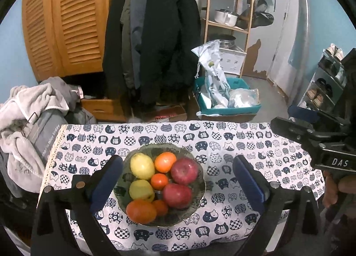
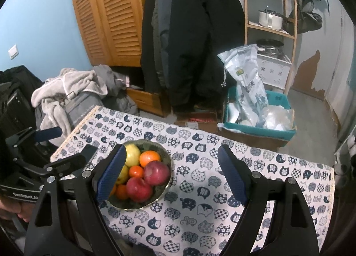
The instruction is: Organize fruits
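Note:
A glass bowl (image 1: 198,200) of fruit sits on the cat-print tablecloth (image 1: 233,144). It holds two red apples (image 1: 184,171), two yellow fruits (image 1: 142,166) and several oranges (image 1: 165,162). My left gripper (image 1: 176,180) is open, above the table, its blue pads either side of the bowl. My right gripper (image 2: 171,175) is open, to the right of the bowl (image 2: 162,191), its left pad (image 2: 110,175) in front of the bowl's left part. Apples (image 2: 156,173) and oranges (image 2: 149,158) show there too. The right gripper also shows at the right in the left wrist view (image 1: 311,138).
The tablecloth (image 2: 222,211) is bare right of the bowl. Beyond the table stand a wooden louvred wardrobe (image 1: 64,22), hanging dark coats (image 1: 153,33), a shelf rack with pots (image 1: 227,11), a teal crate of bags (image 1: 227,100) and a laundry pile (image 1: 33,109) at left.

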`<state>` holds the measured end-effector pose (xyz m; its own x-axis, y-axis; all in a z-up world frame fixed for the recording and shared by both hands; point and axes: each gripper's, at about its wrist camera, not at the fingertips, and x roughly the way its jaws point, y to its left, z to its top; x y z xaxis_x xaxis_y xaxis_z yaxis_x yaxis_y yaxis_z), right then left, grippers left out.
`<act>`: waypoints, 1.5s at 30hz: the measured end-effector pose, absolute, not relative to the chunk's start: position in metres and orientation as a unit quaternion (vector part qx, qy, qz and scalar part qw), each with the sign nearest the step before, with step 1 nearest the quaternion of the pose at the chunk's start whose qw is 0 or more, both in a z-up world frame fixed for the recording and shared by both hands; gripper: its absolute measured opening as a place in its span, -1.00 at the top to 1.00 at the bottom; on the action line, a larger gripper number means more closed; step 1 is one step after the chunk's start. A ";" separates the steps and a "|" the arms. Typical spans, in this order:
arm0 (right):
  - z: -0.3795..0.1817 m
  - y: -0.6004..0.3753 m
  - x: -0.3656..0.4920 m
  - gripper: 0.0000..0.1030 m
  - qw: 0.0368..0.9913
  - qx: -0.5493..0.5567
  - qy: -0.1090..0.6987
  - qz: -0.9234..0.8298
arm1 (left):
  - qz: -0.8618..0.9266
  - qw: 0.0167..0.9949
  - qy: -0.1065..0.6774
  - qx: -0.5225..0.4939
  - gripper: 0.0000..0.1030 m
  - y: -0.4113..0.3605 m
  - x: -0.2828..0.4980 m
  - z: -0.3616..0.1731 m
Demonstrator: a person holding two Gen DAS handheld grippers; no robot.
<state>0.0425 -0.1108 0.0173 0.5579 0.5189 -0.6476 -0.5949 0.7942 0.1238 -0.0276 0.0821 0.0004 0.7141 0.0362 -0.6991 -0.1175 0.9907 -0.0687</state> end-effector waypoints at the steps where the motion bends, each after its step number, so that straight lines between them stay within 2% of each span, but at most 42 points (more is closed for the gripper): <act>1: 0.017 -0.112 0.043 -0.61 0.880 -0.054 0.349 0.316 | 0.042 0.924 0.376 -0.052 -0.94 0.081 -0.027 0.001; 45: 0.012 -0.121 0.046 -0.62 0.880 -0.049 0.358 0.307 | 0.040 0.924 0.381 -0.016 -0.94 0.068 -0.026 0.005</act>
<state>0.0463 -0.1214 0.0116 0.5544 0.5065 -0.6604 -0.5760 0.8062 0.1348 -0.0264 0.0677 0.0047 0.7071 0.0624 -0.7044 -0.0870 0.9962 0.0009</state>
